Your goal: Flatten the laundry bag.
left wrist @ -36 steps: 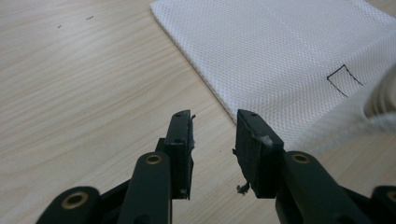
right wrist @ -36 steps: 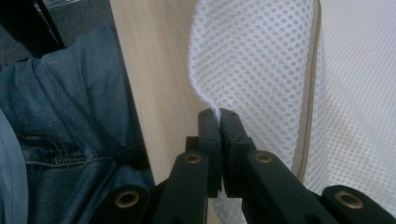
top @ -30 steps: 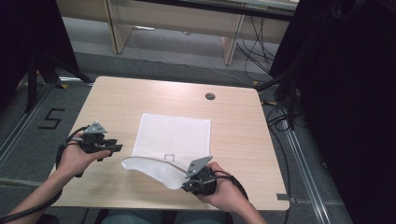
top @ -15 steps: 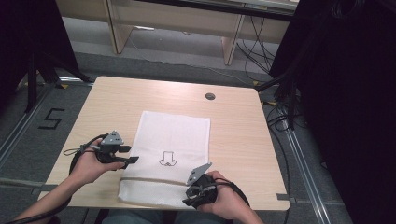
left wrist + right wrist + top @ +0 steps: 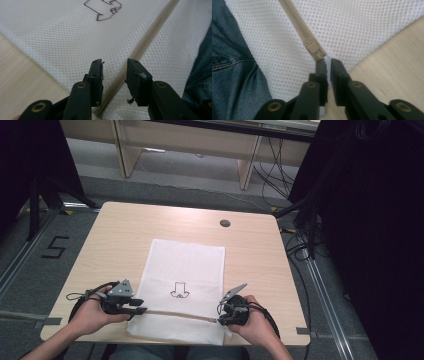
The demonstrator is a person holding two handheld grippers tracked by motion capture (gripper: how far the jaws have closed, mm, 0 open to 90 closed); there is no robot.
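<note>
A white mesh bag [image 5: 185, 265] lies flat on the wooden table [image 5: 115, 245], with a small black drawing [image 5: 178, 290] printed on it. A beige zipper [image 5: 175, 314] runs across its near part. My left gripper [image 5: 142, 310] is at the zipper's left end. It stands open [image 5: 115, 61] with the zipper [image 5: 152, 32] running between its jaws. My right gripper [image 5: 220, 318] is at the zipper's right end. In the right gripper view it [image 5: 327, 60] is shut on the bag's edge, just behind the zipper's end piece [image 5: 314, 50].
A round cable hole [image 5: 225, 223] sits near the table's far edge. The bag's near edge reaches the table's front edge, with the person's jeans [image 5: 232, 62] right beside it. Bare wood [image 5: 392, 62] lies to the right of the bag. Desks and cables stand beyond the table.
The folded-over near part of the bag has been drawn towards the front edge and now lies flat. My left gripper has moved right and nearer, onto the zipper's left end.
</note>
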